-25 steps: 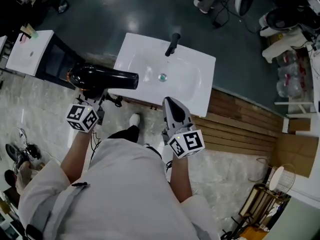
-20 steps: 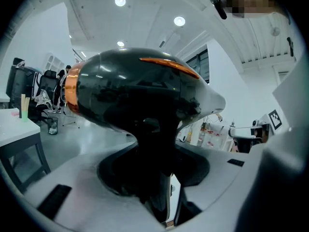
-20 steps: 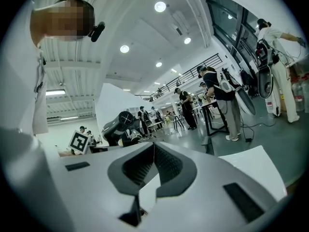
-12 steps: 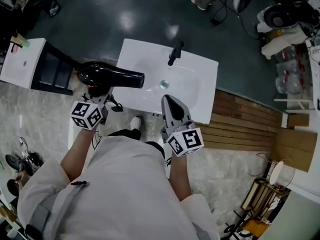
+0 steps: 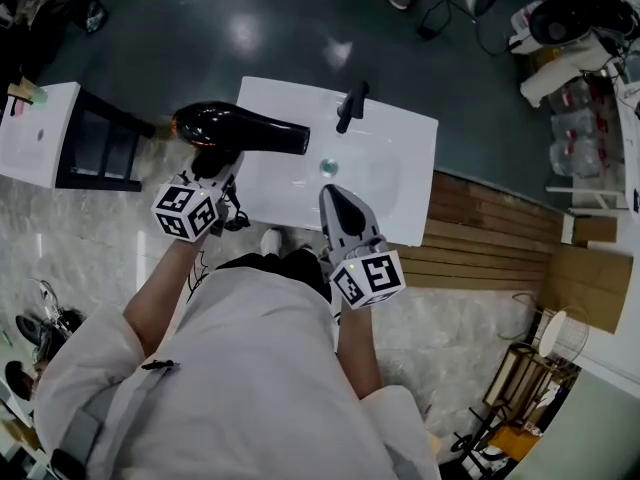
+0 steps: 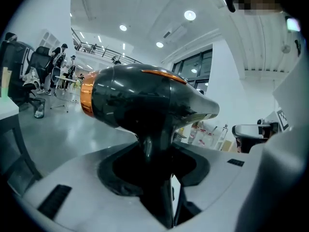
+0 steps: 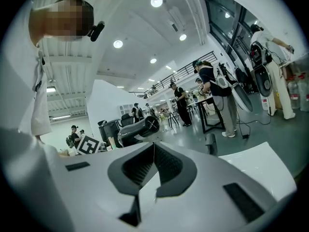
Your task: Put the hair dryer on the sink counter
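Your left claw (image 5: 216, 164) is clamped on the handle of the glossy black hair dryer (image 5: 238, 128) with an orange ring. Its nozzle lies over the left part of the white rectangular sink bench (image 5: 405, 173), its rear past the edge. Your right claw (image 5: 337, 198), jaws together and empty, sits over the bench's front rim. Dark glossy floor (image 5: 200, 18) lies beyond, and wooden slats (image 5: 490, 238) lie to the right.

Head cam overhead, claw cams level, dryer (image 5: 215, 126) shared
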